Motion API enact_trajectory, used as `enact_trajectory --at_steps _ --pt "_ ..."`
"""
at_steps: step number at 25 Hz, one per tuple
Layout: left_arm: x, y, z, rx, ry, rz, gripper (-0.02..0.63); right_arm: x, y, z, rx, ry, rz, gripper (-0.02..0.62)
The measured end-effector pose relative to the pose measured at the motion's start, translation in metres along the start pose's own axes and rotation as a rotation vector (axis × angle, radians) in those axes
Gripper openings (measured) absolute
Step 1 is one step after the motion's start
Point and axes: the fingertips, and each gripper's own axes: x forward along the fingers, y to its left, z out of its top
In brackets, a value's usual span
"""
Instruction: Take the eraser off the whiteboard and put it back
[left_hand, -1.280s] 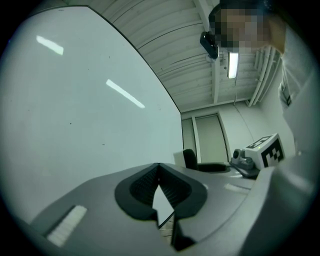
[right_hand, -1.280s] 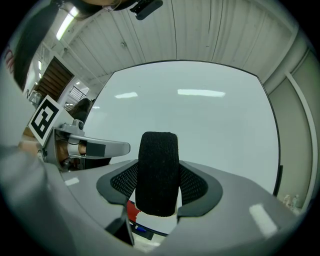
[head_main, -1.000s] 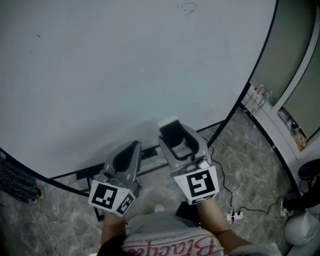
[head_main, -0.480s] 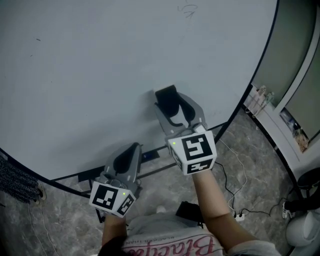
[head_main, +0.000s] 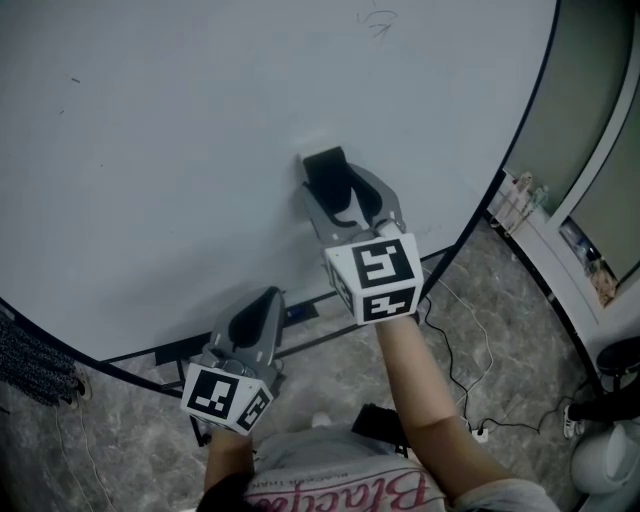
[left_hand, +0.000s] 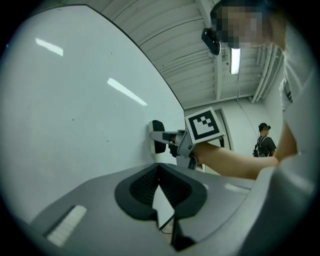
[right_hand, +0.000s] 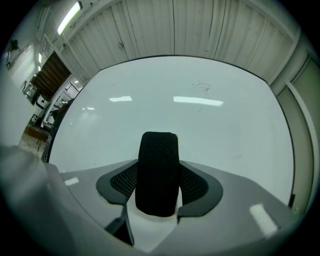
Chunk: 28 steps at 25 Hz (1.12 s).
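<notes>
The eraser (head_main: 325, 170), a black felt block with a white back, is clamped between the jaws of my right gripper (head_main: 335, 192). It is held up at the whiteboard (head_main: 190, 130), its far side at or touching the surface. In the right gripper view the eraser (right_hand: 158, 172) stands upright between the pads and the whiteboard (right_hand: 165, 110) fills the view behind it. My left gripper (head_main: 258, 308) hangs lower, near the board's bottom edge, jaws shut with nothing in them. From the left gripper (left_hand: 159, 172) view, the eraser (left_hand: 158, 136) sits against the board.
A faint scribble (head_main: 377, 18) marks the board's top. The board's stand (head_main: 300, 312) crosses below it. Cables and a power strip (head_main: 470, 432) lie on the marble floor at right. A person (left_hand: 265, 142) stands far off in the left gripper view.
My right gripper has carried the eraser upward and in toward the whiteboard. The left gripper has stayed where it was.
</notes>
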Motion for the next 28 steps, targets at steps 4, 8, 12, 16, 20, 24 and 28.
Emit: enact_trajectory --at_steps 4,8,12,16,20,24,28 --pt "0.001 0.001 0.0 -0.002 0.001 0.001 -0.003 0.006 -0.003 -0.005 -0.013 0.024 -0.003 0.244" --pt "0.002 0.003 0.0 -0.004 0.001 0.004 -0.003 0.005 -0.004 -0.005 -0.017 0.017 0.0 0.245" --pt "0.003 0.003 0.0 -0.004 0.006 0.0 -0.003 0.006 -0.003 -0.006 -0.026 0.011 -0.001 0.249" --pt "0.004 0.005 0.001 -0.004 0.005 0.001 -0.002 0.007 -0.002 -0.005 -0.034 0.005 0.009 0.259" --pt "0.004 0.006 0.002 -0.004 0.004 0.005 -0.002 0.001 -0.003 -0.003 -0.029 -0.008 0.009 0.294" --pt "0.006 0.007 0.002 -0.004 0.002 0.007 -0.003 -0.011 -0.001 -0.007 -0.01 -0.012 0.014 0.316" --pt "0.007 0.007 0.002 -0.008 -0.003 0.004 -0.003 -0.034 0.006 -0.014 0.031 0.01 0.035 0.324"
